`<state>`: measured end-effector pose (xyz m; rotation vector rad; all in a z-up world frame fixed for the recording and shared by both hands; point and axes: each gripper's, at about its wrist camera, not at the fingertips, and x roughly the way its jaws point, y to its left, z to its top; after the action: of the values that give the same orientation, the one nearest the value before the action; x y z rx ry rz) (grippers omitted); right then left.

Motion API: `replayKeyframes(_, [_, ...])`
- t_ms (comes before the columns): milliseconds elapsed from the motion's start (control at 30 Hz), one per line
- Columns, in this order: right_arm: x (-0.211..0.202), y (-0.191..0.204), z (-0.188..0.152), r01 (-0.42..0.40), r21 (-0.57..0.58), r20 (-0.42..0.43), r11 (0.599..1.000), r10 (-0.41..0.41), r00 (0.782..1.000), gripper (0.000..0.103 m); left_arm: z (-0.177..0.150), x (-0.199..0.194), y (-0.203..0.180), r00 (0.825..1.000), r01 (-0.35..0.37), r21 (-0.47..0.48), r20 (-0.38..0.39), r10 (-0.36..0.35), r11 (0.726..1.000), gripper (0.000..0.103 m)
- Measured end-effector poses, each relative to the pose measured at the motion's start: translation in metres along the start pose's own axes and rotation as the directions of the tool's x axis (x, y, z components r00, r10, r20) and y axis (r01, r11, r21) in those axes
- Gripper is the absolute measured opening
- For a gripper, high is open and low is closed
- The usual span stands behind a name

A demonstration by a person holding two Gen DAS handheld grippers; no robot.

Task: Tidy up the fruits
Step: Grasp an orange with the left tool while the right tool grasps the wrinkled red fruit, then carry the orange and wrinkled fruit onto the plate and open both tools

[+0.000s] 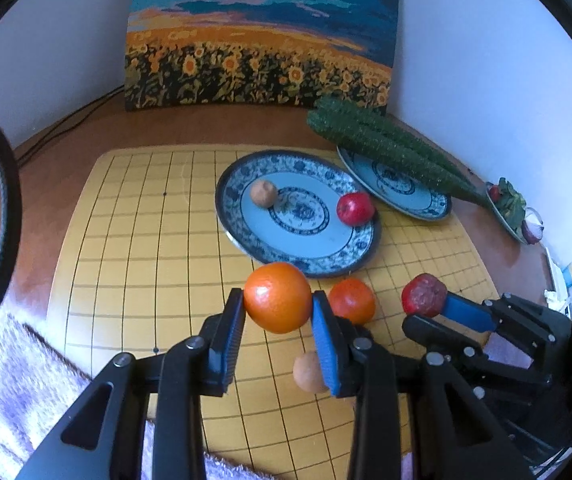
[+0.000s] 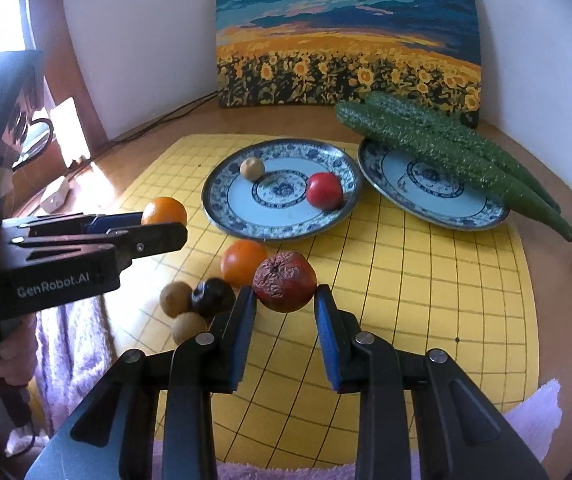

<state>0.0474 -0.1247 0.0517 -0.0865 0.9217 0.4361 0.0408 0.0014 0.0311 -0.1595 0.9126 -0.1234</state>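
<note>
My left gripper (image 1: 278, 299) is shut on an orange (image 1: 277, 297) and holds it above the yellow grid board (image 1: 145, 264); it also shows in the right wrist view (image 2: 164, 216). My right gripper (image 2: 284, 294) is shut on a wrinkled red fruit (image 2: 284, 282), also seen in the left wrist view (image 1: 424, 294). A second orange (image 2: 243, 263) lies on the board. A blue-patterned plate (image 2: 245, 220) holds a red apple (image 2: 324, 191) and a small brown fruit (image 2: 252, 168). Two small brown fruits (image 2: 175, 298) and a dark fruit (image 2: 211, 296) lie at the board's left.
A second patterned plate (image 2: 466, 212) at the right carries two cucumbers (image 2: 446, 148). A sunflower painting (image 2: 346, 36) leans on the back wall. A purple fuzzy cloth (image 1: 25, 380) lies at the near edge. Another dish (image 1: 510, 208) with greens sits far right.
</note>
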Motion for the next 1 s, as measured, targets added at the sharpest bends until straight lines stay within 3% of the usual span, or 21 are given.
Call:
replayKeyframes(500, [0.019, -0.003, 0.031, -0.03, 0.016, 0.0, 0.999, 0.03, 1.0, 0.031, 0.029, 0.026, -0.002, 1.0, 0.004, 0.019, -0.019, -0.003, 1.0, 0.035])
replayKeyframes(1000, [0.05, -0.007, 0.036, -0.017, -0.007, -0.035, 1.0, 0.017, 0.999, 0.031, 0.036, 0.045, -0.001, 1.0, -0.016, 0.043, -0.026, 0.017, 0.999, 0.035])
